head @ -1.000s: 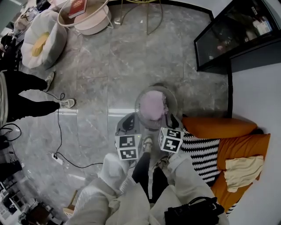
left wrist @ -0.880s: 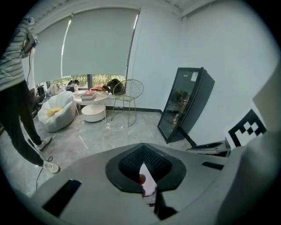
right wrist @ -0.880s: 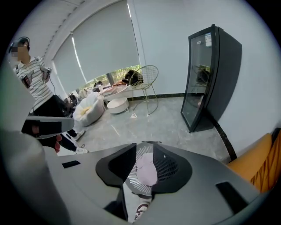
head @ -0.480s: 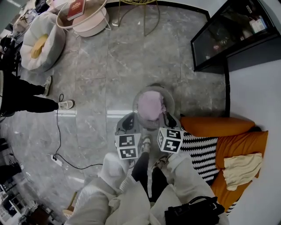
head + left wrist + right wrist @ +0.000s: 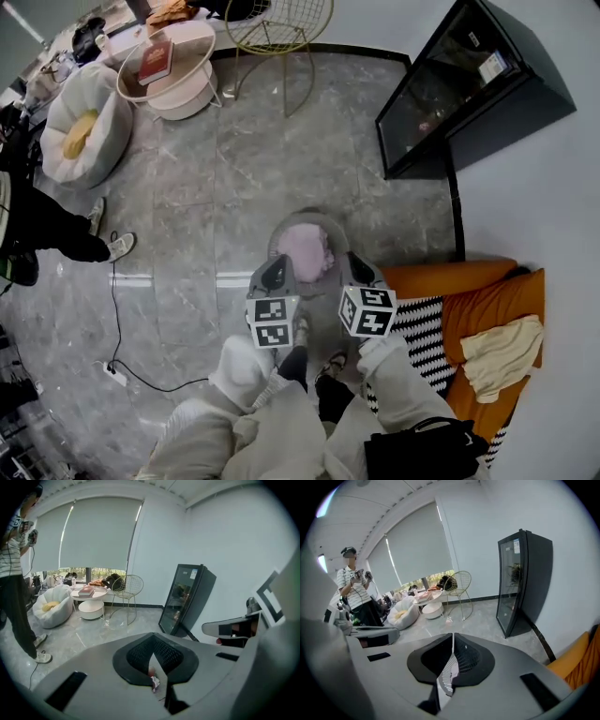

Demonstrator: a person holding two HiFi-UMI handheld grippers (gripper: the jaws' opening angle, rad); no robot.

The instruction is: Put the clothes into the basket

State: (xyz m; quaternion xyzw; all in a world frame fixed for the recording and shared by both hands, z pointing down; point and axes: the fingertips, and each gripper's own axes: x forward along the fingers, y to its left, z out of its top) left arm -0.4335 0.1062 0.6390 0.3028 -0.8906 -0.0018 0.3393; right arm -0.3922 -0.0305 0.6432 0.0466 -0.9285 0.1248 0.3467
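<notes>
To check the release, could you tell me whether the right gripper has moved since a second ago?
Yes. The right gripper has risen away from the basket toward the camera; its jaws have just closed with nothing between them.

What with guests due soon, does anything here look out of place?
Yes. A cream garment lies crumpled on the orange sofa at the right, outside the basket, which already holds pink clothing. It looks like the one piece of laundry left lying about.
</notes>
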